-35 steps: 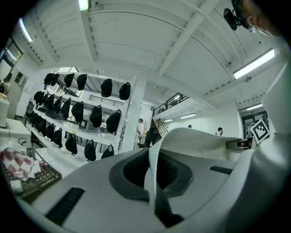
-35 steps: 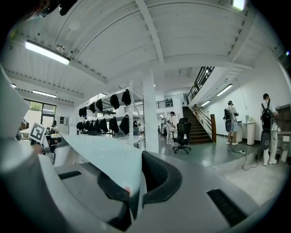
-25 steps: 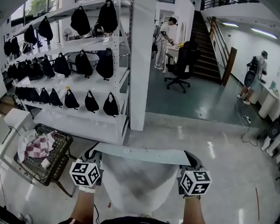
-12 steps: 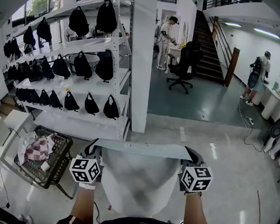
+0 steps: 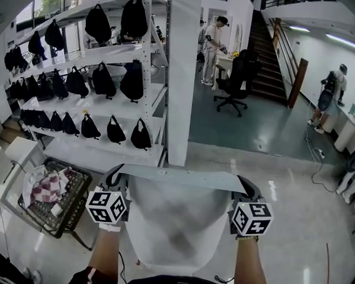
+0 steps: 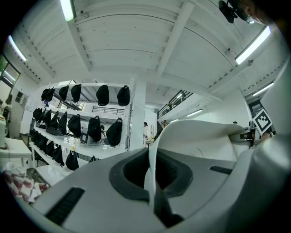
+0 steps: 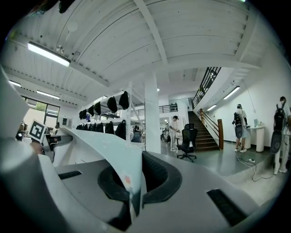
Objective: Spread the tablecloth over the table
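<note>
Tablecloth (image 5: 172, 224) top edge runs 9-to-3 o'clock, taut between left gripper (image 5: 114, 178) and right gripper (image 5: 245, 187), each clenched on a corner. Rest hangs toward 6, neither hand nearer.

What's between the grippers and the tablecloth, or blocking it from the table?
Nothing at the grip: the left gripper and right gripper are each shut on the top edge of the tablecloth. The target table can't be made out, so that path can't be judged.

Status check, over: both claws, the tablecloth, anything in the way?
Left claw and right claw both shut on the tablecloth. Top edge taut between them, rest hanging free. No table in view; wire basket at left, apart.
</note>
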Action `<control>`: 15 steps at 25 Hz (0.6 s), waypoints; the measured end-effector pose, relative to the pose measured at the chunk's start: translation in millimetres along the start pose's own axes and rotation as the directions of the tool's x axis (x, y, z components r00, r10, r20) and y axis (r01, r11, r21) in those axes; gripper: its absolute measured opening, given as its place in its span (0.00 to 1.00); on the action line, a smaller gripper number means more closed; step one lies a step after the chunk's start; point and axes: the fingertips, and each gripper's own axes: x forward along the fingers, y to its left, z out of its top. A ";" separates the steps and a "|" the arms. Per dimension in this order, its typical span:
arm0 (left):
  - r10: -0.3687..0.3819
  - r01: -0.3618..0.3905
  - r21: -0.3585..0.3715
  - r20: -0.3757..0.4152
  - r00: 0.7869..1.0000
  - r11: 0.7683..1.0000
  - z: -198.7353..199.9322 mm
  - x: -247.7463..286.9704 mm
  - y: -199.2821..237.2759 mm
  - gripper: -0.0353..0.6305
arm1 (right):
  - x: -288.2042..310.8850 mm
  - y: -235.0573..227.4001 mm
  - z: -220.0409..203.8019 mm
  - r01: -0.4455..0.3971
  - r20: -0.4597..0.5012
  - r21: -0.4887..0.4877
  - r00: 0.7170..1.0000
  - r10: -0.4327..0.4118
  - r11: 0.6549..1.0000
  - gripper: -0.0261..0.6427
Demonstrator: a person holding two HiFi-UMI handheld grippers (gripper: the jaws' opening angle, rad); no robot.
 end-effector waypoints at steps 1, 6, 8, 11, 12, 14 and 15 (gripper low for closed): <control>0.002 -0.002 0.001 0.004 1.000 1.000 2.3 3.3 0.1 0.08 | 3.6 -2.2 2.5 0.000 0.002 -0.006 1.000 0.000 1.000 0.08; 0.000 0.000 0.011 0.024 1.000 1.000 18.2 21.8 -1.4 0.08 | 20.0 -14.2 18.2 0.004 0.014 -0.022 1.000 -0.003 1.000 0.08; -0.010 0.009 0.006 0.038 0.999 1.000 27.3 30.6 -0.4 0.08 | 27.9 -18.2 27.3 0.011 0.024 -0.034 1.000 -0.011 0.999 0.08; -0.008 0.007 0.020 0.056 0.998 1.000 40.2 44.5 1.9 0.08 | 39.8 -23.7 40.6 0.018 0.041 -0.056 0.999 -0.015 0.998 0.08; -0.005 0.003 0.026 0.064 0.998 1.000 45.0 49.1 1.7 0.08 | 43.1 -26.3 45.5 0.020 0.048 -0.060 0.999 -0.017 0.998 0.08; -0.002 -0.001 0.038 0.084 0.996 0.999 55.7 59.1 0.6 0.08 | 49.3 -32.6 56.4 0.027 0.067 -0.067 0.998 -0.022 0.997 0.08; -0.002 -0.002 0.044 0.094 0.996 0.999 61.0 64.6 0.2 0.08 | 52.8 -35.9 62.0 0.030 0.077 -0.071 0.997 -0.025 0.997 0.08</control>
